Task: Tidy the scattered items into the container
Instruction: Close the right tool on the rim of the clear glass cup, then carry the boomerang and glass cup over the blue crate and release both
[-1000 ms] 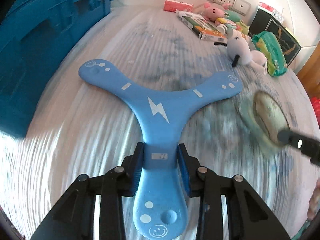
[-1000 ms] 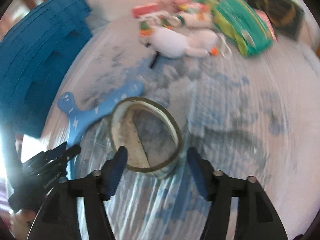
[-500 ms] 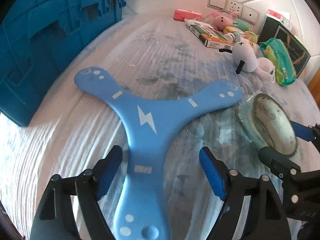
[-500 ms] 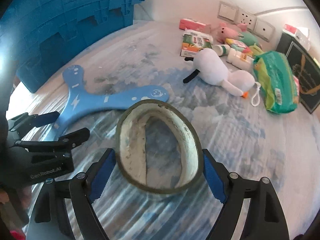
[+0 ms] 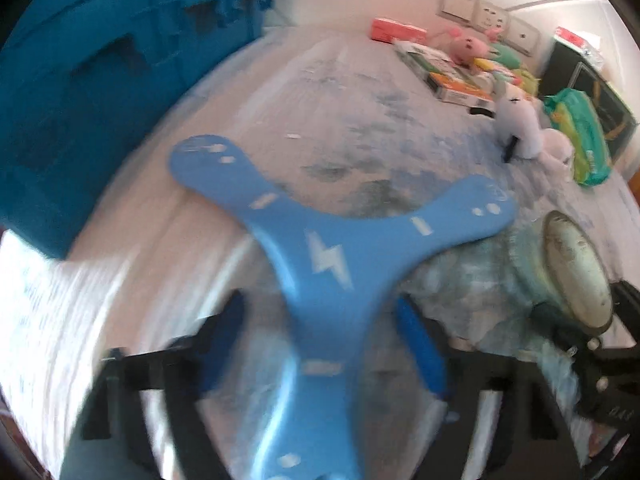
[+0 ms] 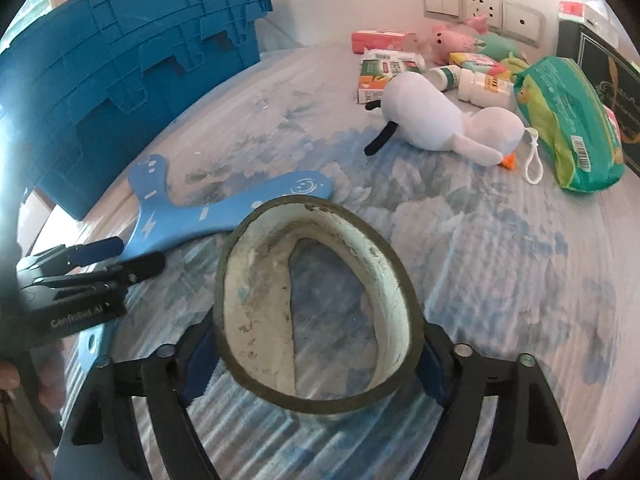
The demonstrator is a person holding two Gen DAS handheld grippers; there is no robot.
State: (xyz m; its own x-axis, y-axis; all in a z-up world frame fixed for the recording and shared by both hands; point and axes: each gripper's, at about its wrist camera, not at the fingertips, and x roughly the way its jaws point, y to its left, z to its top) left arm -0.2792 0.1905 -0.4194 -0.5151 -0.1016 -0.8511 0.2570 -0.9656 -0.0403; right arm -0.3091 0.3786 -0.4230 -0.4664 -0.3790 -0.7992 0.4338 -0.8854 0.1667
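both claws closing: left claw (image 5: pixel 320 344) straddles the boomerang (image 5: pixel 332 256), right claw (image 6: pixel 316 364) hugs the tape roll (image 6: pixel 316 304).

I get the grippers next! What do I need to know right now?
Left hand-held gripper: jaws just closing around the blue boomerang, pads not touching yet.
Right hand-held gripper: jaws just closing, pads against the tape roll.
Blue crate stands at the far left of the bed.
Nothing seen going in yet. White plush, bottles, boxes and green pack still wait.
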